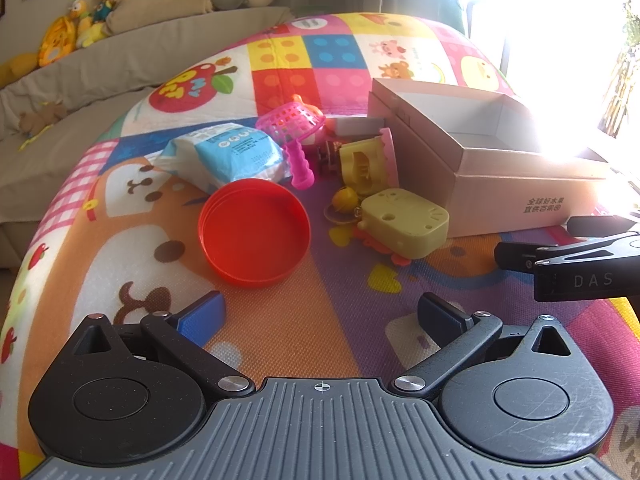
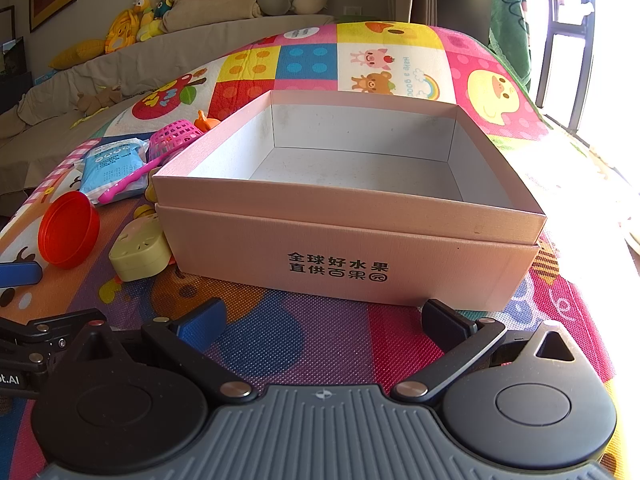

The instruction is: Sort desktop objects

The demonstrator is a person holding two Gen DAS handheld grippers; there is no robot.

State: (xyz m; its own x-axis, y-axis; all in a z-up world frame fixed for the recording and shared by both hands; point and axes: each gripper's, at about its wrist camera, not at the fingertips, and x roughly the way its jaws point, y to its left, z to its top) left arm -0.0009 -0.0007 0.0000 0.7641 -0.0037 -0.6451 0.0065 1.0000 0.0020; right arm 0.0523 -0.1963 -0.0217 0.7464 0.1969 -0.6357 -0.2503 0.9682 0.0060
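A pink cardboard box [image 2: 352,216] stands open and empty on the colourful play mat, straight ahead of my right gripper [image 2: 322,318], which is open and holds nothing. To the box's left lie a red round lid [image 1: 254,232], a blue-and-white tissue pack [image 1: 224,154], a pink toy scoop [image 1: 294,132], a yellow cheese-shaped toy [image 1: 404,222], a small yellow ball on a keyring [image 1: 345,200] and a yellow-and-pink toy [image 1: 366,164]. My left gripper [image 1: 320,316] is open, short of the red lid [image 2: 70,230], with nothing between its fingers.
The play mat [image 1: 132,248] covers a rounded surface that drops off at the left. A grey sofa [image 1: 100,64] with plush toys [image 2: 140,20] runs behind. Bright window glare fills the right. My right gripper's side [image 1: 576,264] shows at the left wrist view's right edge.
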